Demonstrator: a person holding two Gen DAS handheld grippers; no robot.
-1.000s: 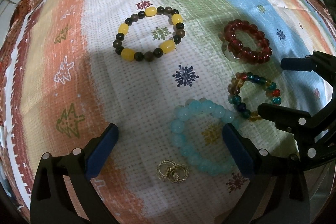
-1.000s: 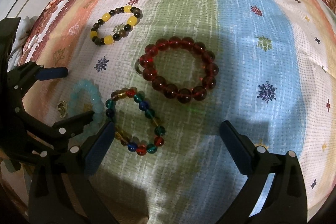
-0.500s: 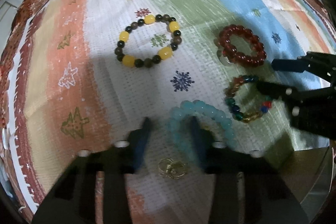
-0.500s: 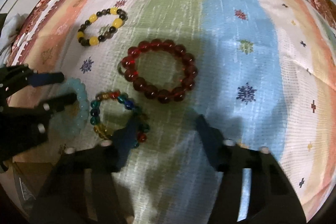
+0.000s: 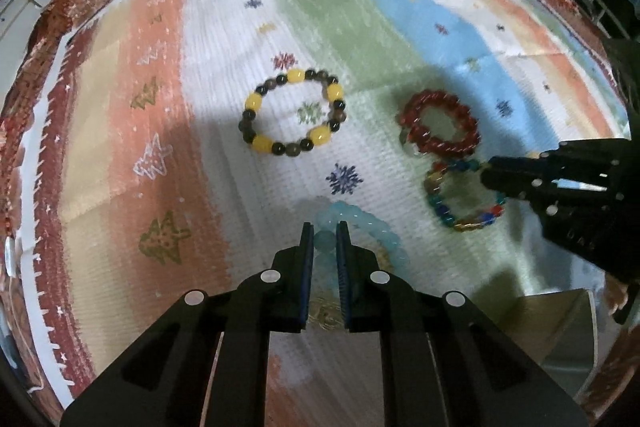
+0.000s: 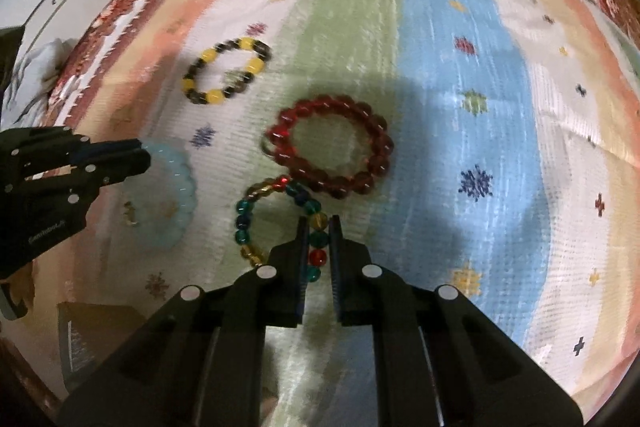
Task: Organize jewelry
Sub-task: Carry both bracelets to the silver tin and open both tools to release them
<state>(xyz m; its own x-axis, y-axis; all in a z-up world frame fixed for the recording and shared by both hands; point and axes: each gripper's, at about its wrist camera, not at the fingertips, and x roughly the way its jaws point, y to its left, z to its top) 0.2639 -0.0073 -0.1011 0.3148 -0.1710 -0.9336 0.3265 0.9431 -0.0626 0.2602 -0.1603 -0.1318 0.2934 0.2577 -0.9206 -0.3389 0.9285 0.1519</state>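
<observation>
Striped, star-patterned cloth covers the work surface as two handheld grippers clamp bracelets near its front edge. Left gripper, jaws just closed, pinches the pale blue bracelet; right gripper, also just closed, grips the multicoloured bracelet. Beyond lie a dark red bracelet and, toward the far left, a yellow-and-black bracelet: four bracelets, plus small gold rings, number unclear, under the left jaws. Round beads could slip from either pinch, and lifting the multicoloured strand may drag the red one touching it
</observation>
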